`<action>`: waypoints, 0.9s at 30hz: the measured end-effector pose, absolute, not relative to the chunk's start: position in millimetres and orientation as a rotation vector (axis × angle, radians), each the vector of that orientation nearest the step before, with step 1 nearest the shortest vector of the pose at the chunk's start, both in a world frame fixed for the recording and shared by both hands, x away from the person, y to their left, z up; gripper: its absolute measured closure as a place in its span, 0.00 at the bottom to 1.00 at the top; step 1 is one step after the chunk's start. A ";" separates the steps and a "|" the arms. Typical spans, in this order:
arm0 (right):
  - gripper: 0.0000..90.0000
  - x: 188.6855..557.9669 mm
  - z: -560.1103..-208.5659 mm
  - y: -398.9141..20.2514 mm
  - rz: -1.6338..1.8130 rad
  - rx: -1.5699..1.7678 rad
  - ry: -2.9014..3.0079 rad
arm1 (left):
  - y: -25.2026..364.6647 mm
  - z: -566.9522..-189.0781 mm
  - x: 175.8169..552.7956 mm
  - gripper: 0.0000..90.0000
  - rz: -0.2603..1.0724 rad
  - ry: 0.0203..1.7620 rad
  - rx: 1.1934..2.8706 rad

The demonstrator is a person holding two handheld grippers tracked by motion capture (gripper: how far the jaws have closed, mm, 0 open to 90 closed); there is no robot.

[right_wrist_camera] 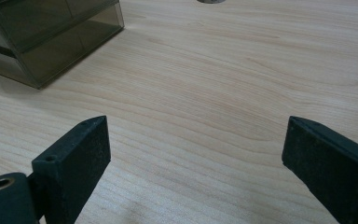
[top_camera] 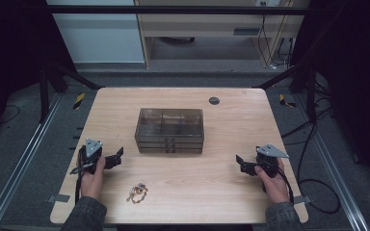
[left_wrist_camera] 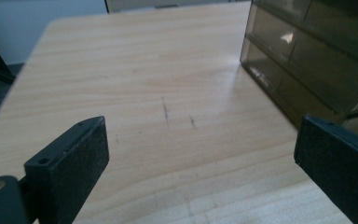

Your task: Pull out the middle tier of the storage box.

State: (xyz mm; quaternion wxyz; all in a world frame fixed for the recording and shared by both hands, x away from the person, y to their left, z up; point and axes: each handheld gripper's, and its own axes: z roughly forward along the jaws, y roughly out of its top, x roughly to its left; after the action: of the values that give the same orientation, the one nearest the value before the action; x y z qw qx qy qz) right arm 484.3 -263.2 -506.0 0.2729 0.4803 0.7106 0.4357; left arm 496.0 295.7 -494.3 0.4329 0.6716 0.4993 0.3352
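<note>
Small gold jewellery piece [top_camera: 137,193] lies on light wooden table [top_camera: 197,187]; left gripper [top_camera: 117,159] and right gripper [top_camera: 241,162] fingers apart, empty, flanking smoky translucent plastic drawer box [top_camera: 169,130].

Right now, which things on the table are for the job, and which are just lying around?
For the job:
- drawer box, closed, mid-table
- little trinket, near the front edge
- left gripper, open, nothing in it
- right gripper, open, nothing in it

Just lying about:
- round cap in the table
- cables on the floor
</note>
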 end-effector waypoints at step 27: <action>0.13 458.3 -484.2 -267.9 1.289 1.287 1.832 | 220.2 -447.4 454.3 0.03 1.079 0.926 1.917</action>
State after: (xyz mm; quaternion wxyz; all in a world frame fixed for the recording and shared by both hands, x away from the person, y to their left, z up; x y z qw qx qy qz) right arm 458.3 -267.9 -484.2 0.2756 0.4789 0.6817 0.4797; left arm 454.3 220.2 -447.4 0.3687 0.7466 0.3607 0.4202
